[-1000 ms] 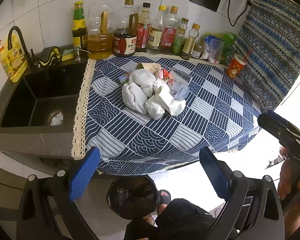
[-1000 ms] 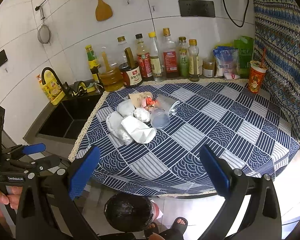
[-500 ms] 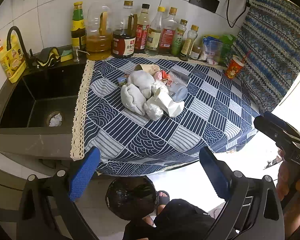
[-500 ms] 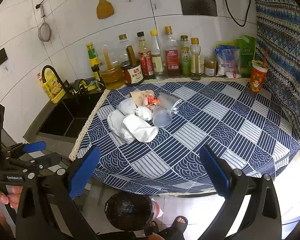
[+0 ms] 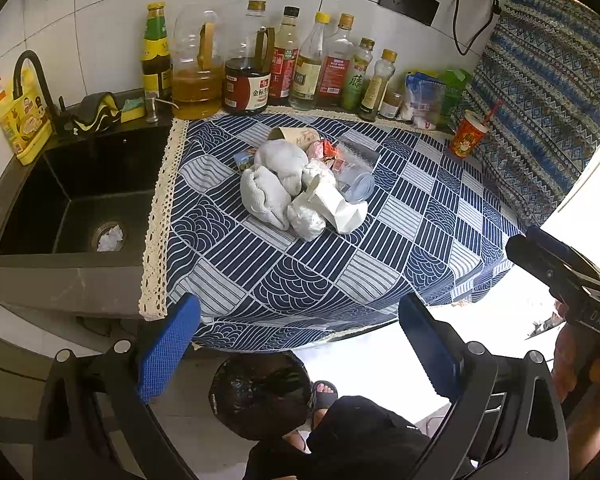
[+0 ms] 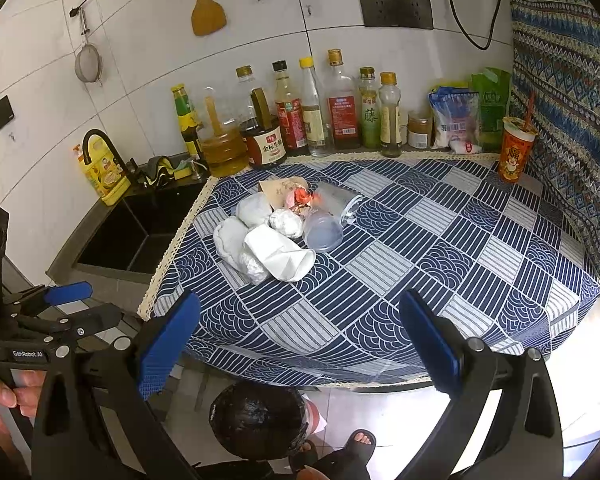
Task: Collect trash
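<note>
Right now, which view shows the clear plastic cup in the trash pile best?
The right wrist view: the clear plastic cup lies with its open mouth facing the camera, unobstructed. In the left wrist view the cup is partly hidden behind the white paper bag.

surface (image 6: 452,240): blue patterned cloth | trash pile (image 6: 276,228): left of cloth centre | bottles (image 6: 300,116): behind pile | red cup (image 6: 516,152): far right of pile

Crumpled white paper wads (image 5: 266,196), a clear plastic cup (image 5: 356,188), matt woven cloth (image 5: 380,256) over the counter, glossy black bin bag (image 5: 260,394).
</note>
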The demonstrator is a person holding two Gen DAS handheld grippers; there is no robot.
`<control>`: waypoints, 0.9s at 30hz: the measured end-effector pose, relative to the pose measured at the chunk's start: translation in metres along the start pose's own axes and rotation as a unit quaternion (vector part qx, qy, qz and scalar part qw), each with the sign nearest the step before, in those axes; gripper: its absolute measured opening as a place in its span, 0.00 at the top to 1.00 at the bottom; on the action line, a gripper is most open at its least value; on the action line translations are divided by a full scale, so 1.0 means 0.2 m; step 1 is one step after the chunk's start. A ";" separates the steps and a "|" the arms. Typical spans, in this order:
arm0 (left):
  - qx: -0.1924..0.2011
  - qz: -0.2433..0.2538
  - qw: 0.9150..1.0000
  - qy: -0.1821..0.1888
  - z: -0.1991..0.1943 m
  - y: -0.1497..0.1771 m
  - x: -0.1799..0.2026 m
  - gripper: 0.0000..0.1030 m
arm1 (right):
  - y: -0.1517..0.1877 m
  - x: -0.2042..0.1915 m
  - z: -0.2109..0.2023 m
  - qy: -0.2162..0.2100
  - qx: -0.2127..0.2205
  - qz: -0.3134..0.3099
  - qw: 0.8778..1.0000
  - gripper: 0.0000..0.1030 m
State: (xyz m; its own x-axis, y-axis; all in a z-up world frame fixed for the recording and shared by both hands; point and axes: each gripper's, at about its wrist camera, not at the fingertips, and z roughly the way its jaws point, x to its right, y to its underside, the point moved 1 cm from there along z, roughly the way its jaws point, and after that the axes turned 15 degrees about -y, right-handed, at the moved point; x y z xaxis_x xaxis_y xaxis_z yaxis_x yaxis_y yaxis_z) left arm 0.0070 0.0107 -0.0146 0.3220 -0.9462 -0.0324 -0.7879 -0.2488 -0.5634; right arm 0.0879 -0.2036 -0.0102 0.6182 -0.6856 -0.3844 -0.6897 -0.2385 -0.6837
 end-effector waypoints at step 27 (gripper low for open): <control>-0.016 0.002 1.000 0.002 0.06 -0.06 -0.01 0.07 | -0.01 0.04 0.07 -0.002 -0.008 0.015 1.000 0.04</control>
State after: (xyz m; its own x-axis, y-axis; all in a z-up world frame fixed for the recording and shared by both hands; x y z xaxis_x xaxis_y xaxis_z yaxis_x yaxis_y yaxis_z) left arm 0.0224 0.0174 -0.0186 0.3169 -0.9479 -0.0307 -0.8057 -0.2520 -0.5361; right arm 0.0990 -0.1995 -0.0201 0.5983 -0.6896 -0.4080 -0.7141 -0.2280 -0.6619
